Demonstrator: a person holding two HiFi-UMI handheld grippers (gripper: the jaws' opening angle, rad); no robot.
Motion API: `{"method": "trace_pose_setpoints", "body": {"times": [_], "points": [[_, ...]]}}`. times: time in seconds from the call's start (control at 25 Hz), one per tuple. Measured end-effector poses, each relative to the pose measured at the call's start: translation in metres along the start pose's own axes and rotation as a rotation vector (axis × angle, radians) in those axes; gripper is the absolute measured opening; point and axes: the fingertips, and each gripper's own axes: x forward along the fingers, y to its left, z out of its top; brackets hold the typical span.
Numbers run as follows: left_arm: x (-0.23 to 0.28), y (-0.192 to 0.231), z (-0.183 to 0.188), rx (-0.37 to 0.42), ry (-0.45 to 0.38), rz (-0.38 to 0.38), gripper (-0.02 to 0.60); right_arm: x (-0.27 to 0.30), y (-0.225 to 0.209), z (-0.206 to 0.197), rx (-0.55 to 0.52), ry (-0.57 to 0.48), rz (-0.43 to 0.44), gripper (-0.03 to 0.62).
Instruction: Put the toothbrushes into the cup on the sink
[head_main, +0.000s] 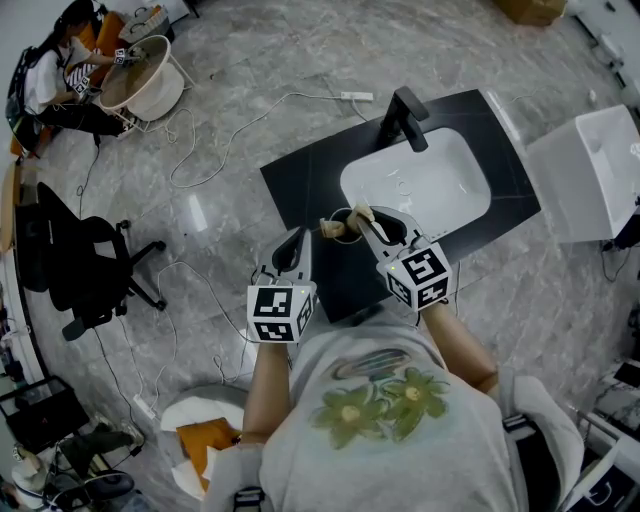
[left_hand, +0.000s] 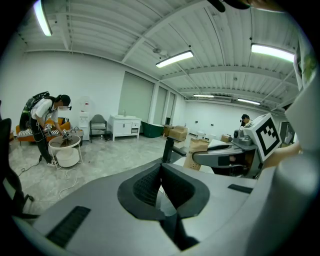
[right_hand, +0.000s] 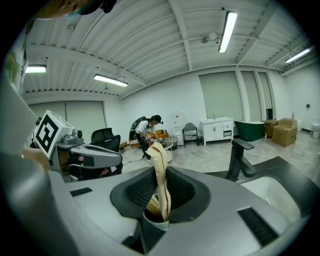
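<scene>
**A:** Where is the toothbrush?

**B:** It stands upright, pinched between the jaws of the right hand-held gripper.

**A:** And the cup?

**B:** Right under those jaws, on the tabletop just beside the basin's front left corner. The brush's lower end dips into its mouth, next to what looks like 1 more brush.

**A:** What about the other hand?

**B:** The left hand-held gripper has its 2 jaws pressed together on nothing. It is at the tabletop's left edge, near the cup but apart from it.
</scene>
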Motion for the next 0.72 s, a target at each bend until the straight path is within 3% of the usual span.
{"method": "trace_pose_setpoints", "body": {"times": [0.72], "points": [[0.004, 0.002, -0.008, -0.011, 0.008, 0.008, 0.018, 0.009, -0.007, -0.024, 0.001, 0.054, -0.004, 0.077]]}}
